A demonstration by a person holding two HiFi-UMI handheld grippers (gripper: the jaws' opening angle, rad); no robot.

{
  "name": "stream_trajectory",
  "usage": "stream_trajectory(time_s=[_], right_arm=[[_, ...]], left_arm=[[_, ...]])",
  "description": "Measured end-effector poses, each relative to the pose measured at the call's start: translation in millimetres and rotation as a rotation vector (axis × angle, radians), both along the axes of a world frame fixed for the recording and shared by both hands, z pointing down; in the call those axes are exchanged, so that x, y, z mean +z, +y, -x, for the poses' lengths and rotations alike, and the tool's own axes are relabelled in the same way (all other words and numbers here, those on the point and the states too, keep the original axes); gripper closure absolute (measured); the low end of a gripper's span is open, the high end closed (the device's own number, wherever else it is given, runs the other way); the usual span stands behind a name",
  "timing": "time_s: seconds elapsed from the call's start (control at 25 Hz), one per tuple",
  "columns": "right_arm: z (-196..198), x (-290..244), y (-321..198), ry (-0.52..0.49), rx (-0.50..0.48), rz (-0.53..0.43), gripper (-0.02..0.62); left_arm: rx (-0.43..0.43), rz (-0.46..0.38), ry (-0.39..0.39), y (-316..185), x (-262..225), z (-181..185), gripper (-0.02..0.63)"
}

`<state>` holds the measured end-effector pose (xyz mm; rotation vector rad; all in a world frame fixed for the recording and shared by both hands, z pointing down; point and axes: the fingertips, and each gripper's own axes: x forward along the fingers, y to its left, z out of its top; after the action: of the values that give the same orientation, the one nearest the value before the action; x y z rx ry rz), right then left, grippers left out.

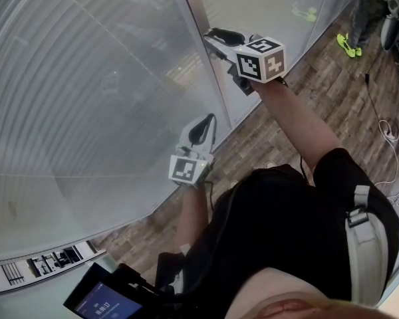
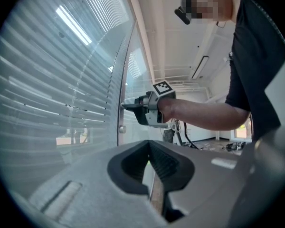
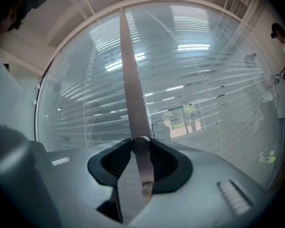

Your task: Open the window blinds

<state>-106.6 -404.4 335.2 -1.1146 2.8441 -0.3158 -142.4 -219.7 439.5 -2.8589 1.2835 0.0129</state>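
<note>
The right gripper (image 1: 217, 38) clenched the small round metal knob (image 3: 140, 145); the left gripper (image 2: 152, 172) was closed and empty. The white horizontal blinds (image 3: 204, 94) seemed partly open, so more turning probably remained.

You face pale grey horizontal-slat window blinds (image 1: 86, 98) hanging behind the glass pane. They are let down over the whole pane, and the slats lie level with thin bright gaps between them through which some greenery outside shows faintly. On the upright silver metal frame post (image 3: 130, 80) at the pane's right edge, a small round silver metal knob (image 3: 140, 145) sits clamped between your right tongs (image 1: 218, 38), and a second like knob (image 2: 122, 128) sits lower on that post.
</note>
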Motion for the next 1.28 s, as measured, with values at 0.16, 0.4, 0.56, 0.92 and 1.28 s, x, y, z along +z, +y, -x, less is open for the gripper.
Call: stream_trajectory(time_s=[0.16,0.4,0.56,0.92,1.28], right_arm=[[0,1,0,0.004,-0.001,-0.006,0.468],[0,-1,1,0.017,-0.035,-0.021,0.454],[-3,-1,6,0.123,-0.037,-0.137,0.397],[9,-8,23,0.787,-0.045,-0.632,0.382],[22,2,16,1.137,-0.058,-0.886,0.377]], left_arm=[[0.006,0.0,-0.005,-2,0,-3,0.603],[-0.004,0.0,-0.003,-8,-3,-3,0.603],[-0.002,-0.01,-0.013,-11,-6,-5,0.603],[0.056,-0.005,-0.009,-19,-3,-32,0.603],[0.056,-0.006,-0.002,-27,-15,-40,0.603]])
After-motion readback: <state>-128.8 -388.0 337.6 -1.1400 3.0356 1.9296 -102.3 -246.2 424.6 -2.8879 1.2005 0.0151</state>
